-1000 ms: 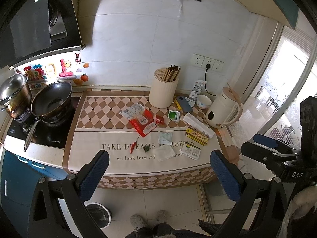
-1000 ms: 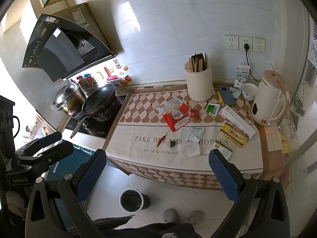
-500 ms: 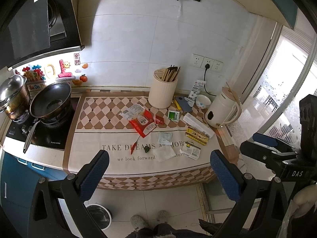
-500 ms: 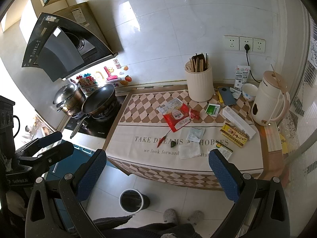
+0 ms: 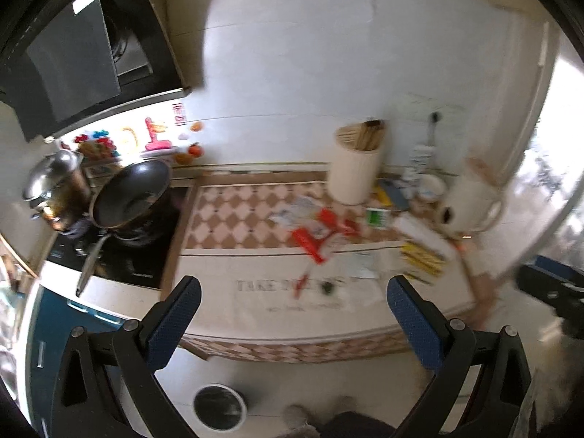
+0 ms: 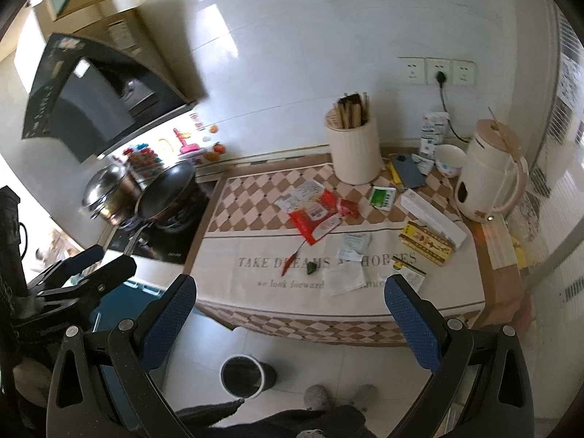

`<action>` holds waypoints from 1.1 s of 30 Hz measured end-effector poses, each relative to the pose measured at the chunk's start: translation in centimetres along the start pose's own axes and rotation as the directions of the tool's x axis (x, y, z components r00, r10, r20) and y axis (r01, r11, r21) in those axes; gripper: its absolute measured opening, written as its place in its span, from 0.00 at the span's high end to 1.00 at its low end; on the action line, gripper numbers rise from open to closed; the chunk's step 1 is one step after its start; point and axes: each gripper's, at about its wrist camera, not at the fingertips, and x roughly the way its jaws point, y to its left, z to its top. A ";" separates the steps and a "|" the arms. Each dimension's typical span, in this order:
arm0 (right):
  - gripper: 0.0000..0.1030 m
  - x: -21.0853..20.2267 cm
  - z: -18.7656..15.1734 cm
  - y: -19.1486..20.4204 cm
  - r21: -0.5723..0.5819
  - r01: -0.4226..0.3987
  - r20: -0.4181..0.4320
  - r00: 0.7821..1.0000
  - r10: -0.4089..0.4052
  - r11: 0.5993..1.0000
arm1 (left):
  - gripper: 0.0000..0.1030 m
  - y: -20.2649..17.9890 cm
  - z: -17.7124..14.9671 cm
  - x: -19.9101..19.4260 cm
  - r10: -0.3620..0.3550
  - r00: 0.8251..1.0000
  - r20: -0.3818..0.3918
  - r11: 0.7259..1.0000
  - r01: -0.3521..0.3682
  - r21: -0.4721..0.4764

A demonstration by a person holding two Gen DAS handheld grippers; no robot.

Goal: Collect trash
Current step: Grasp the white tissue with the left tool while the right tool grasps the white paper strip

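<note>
Both held wide open and empty: left gripper (image 5: 292, 303), right gripper (image 6: 290, 301). Below the right gripper, a bin (image 6: 242, 371) on the floor. Ahead on the counter (image 6: 233, 284), a red chili (image 6: 290, 262), crumpled tissue (image 6: 343, 279), then red wrappers (image 6: 315, 217).

Your left hand-held gripper (image 5: 292, 314) hangs in the air with its two blue-padded fingers (image 5: 177, 323) spread wide and nothing between them. Your right hand-held gripper (image 6: 290, 314) does the same, its fingers (image 6: 410, 323) just as far apart and empty. Each shows in the other's view, off to the side. Your slippered feet (image 6: 337, 396) stand below.
</note>
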 end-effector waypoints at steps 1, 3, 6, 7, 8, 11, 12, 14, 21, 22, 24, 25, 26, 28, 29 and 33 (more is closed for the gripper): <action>0.00 0.5 0.0 -0.4 0.009 0.016 0.003 1.000 -0.016 1.000 | 0.00 -0.4 0.2 1.5 0.027 0.999 -0.018 1.000 -0.028 -0.005; 0.00 1.9 0.2 -1.7 0.035 0.062 0.007 0.998 -0.063 0.997 | 0.00 -0.6 0.2 4.3 0.059 0.997 -0.053 0.998 -0.060 -0.020; 0.00 4.5 0.5 -4.5 0.064 0.121 -0.028 0.992 -0.119 0.991 | 0.00 -1.1 -0.2 9.2 0.104 0.987 -0.120 0.994 -0.107 -0.019; 0.00 5.5 0.7 -5.8 0.074 0.138 -0.044 0.990 -0.135 0.988 | 0.00 -1.5 -0.4 10.7 0.118 0.982 -0.145 0.992 -0.121 -0.015; 0.00 6.6 0.9 -6.9 0.082 0.156 -0.060 0.987 -0.151 0.984 | 0.00 -2.3 -0.6 13.1 0.124 0.974 -0.190 0.991 -0.130 -0.020; 0.00 10.1 1.6 -10.2 0.090 0.213 -0.104 0.974 -0.203 0.973 | 0.00 -3.2 -1.5 17.8 0.094 0.950 -0.297 0.992 -0.115 -0.053; 0.00 11.5 1.9 -11.6 0.090 0.226 -0.119 0.970 -0.214 0.970 | 0.00 -4.0 -1.7 19.6 0.080 0.939 -0.334 0.992 -0.108 -0.067; 0.00 14.6 2.8 -14.4 0.088 0.254 -0.170 0.957 -0.237 0.963 | 0.00 -5.3 -2.0 22.3 0.057 0.918 -0.392 0.991 -0.100 -0.092; 0.00 25.4 5.6 -24.4 -0.012 0.308 -0.359 0.887 -0.291 0.951 | 0.01 -11.0 -3.9 32.8 -0.025 0.796 -0.604 0.979 -0.103 -0.176; 0.00 26.6 5.8 -25.5 -0.033 0.314 -0.376 0.876 -0.303 0.949 | 0.03 -11.1 -4.2 33.7 -0.031 0.780 -0.625 0.975 -0.114 -0.191; 0.00 30.0 6.2 -28.4 -0.083 0.311 -0.421 0.850 -0.316 0.947 | 0.05 -11.7 -5.7 36.0 -0.056 0.738 -0.672 0.961 -0.143 -0.237; 0.00 31.1 6.2 -29.1 -0.100 0.310 -0.441 0.838 -0.322 0.945 | 0.06 -11.9 -6.6 37.0 -0.067 0.717 -0.693 0.953 -0.160 -0.257; 0.00 32.8 6.2 -30.3 -0.125 0.300 -0.469 0.822 -0.323 0.946 | 0.09 -12.0 -7.0 37.5 -0.075 0.707 -0.704 0.948 -0.167 -0.269; 0.00 35.1 6.1 -31.4 -0.159 0.284 -0.500 0.802 -0.325 0.946 | 0.16 -12.2 -8.3 38.8 -0.107 0.685 -0.721 0.932 -0.182 -0.312; 0.00 36.5 6.0 -32.1 -0.179 0.277 -0.517 0.790 -0.329 0.944 | 0.21 -12.3 -9.1 39.6 -0.123 0.670 -0.732 0.923 -0.193 -0.332; 0.00 39.7 6.1 -33.1 -0.221 0.239 -0.535 0.781 -0.322 0.946 | 0.32 -13.0 -10.0 40.4 -0.126 0.676 -0.726 0.916 -0.202 -0.346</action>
